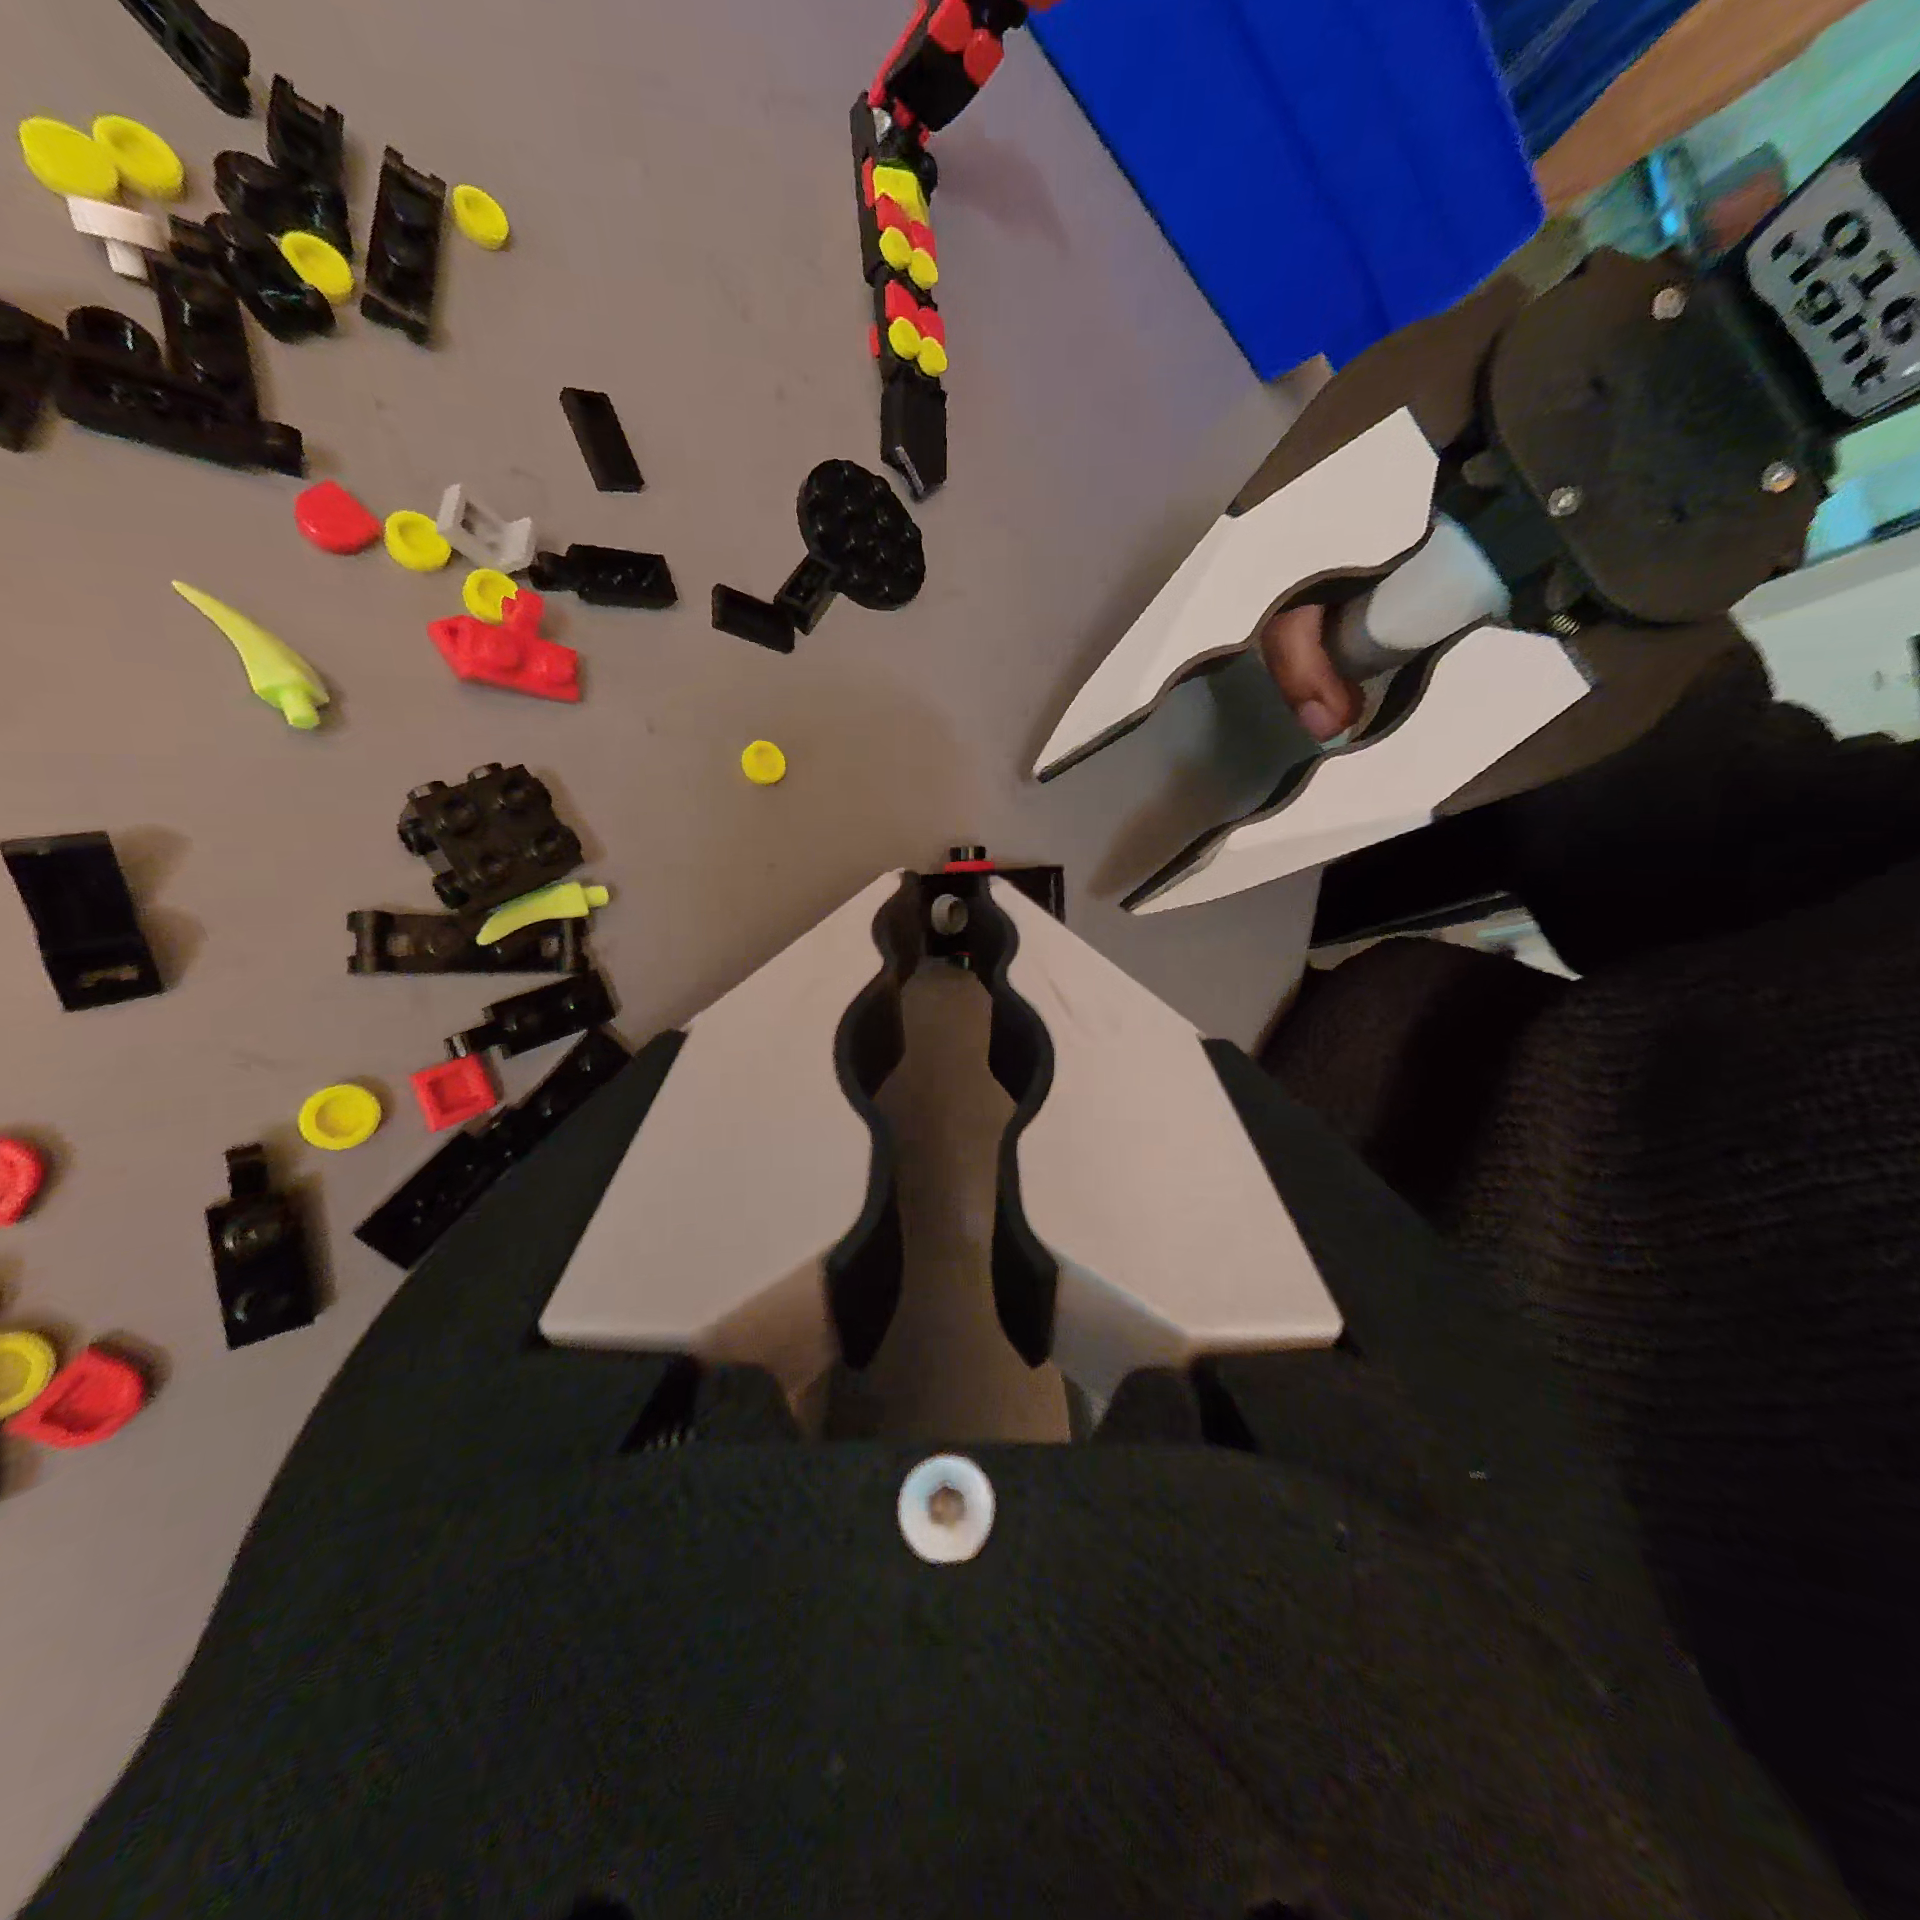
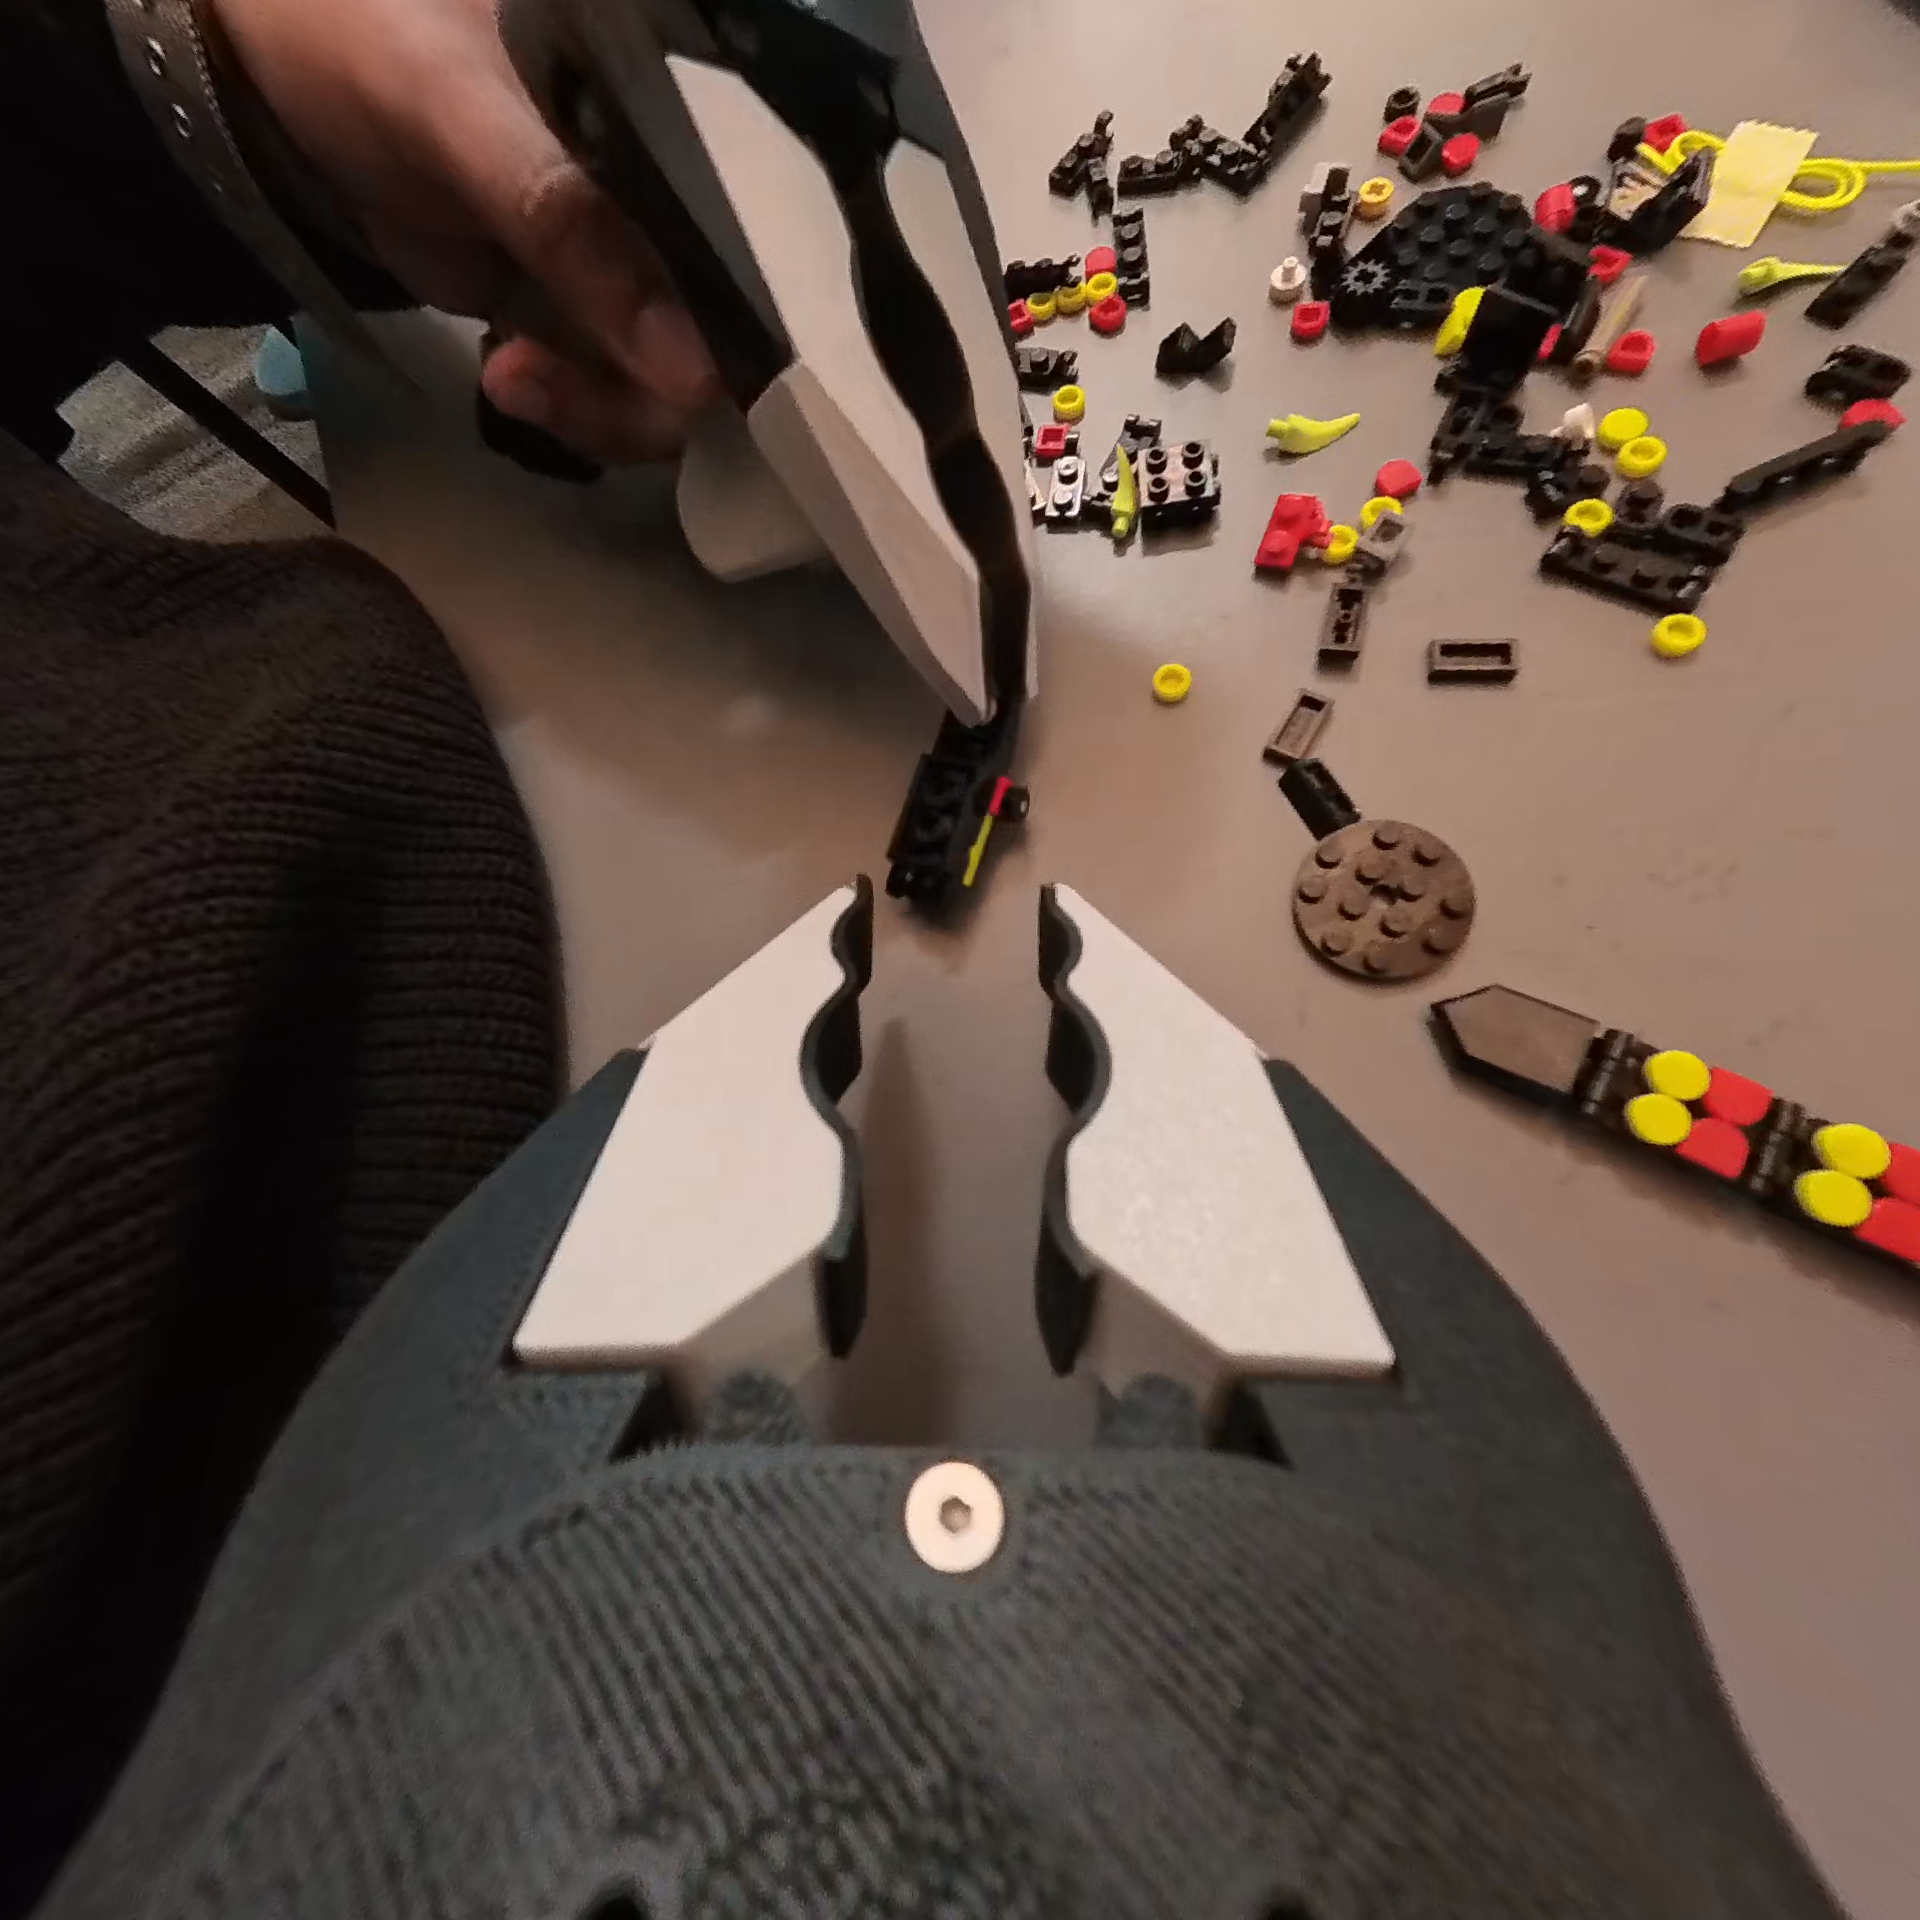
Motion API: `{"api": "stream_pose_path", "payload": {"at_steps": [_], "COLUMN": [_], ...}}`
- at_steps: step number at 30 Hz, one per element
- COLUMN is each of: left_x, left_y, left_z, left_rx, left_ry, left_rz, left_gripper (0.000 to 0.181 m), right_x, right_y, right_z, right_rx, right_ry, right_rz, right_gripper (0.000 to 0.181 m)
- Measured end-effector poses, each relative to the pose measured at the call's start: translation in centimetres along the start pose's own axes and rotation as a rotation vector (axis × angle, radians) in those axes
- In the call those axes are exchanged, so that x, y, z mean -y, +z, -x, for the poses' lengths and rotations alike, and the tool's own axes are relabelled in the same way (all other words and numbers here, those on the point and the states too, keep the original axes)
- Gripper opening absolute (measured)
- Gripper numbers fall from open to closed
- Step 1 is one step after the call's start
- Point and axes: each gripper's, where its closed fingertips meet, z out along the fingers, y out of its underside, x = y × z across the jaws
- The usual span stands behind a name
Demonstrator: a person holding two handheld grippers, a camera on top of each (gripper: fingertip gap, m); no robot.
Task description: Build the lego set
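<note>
At frame centre of the left wrist view, the left gripper point(image 1: 951, 904) pinched a small black brick assembly point(image 1: 948, 920) resting on the grey table point(image 1: 727, 416). Right of it, the right gripper point(image 1: 1086, 836) hung spread and empty, its tips near the assembly. Loose bricks point(image 1: 488, 644) lay scattered at left.

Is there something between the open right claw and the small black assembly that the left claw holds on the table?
Nothing visible. The right claw is open and the black assembly lies just beyond its tips, over bare table. The left claw grips its far end.
</note>
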Motion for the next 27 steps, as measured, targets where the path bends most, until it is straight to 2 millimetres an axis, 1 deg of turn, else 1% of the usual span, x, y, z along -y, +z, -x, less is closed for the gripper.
{"api": "stream_pose_path", "payload": {"at_steps": [5, 8, 11, 16, 27], "left_x": [-0.2, -0.2, -0.5, -1.3, -2.4], "left_y": [-0.2, -0.5, -0.6, -0.4, 0.1], "left_z": [0.4, 0.2, 0.3, 0.1, -1.2], "left_rx": [0.045, 0.026, 0.018, 0.032, -0.022], "left_ry": [0.072, 0.084, 0.106, 0.154, 0.195], "left_rz": [0.02, 0.021, 0.042, 0.083, 0.128], "left_gripper": [0.017, 0.02, 0.023, 0.025, 0.025], "right_x": [0.0, -0.1, 0.0, 0.3, 0.5], "right_y": [-0.1, 0.0, -0.1, -0.1, -0.2], "right_z": [-0.2, -0.3, -0.4, -0.4, -0.8], "right_rx": [-0.018, -0.026, -0.037, -0.045, -0.069], "right_ry": [-0.014, -0.025, -0.036, -0.048, -0.049], "right_rz": [-0.001, 0.008, 0.006, -0.009, -0.014], "right_gripper": [0.029, 0.028, 0.028, 0.027, 0.025]}}
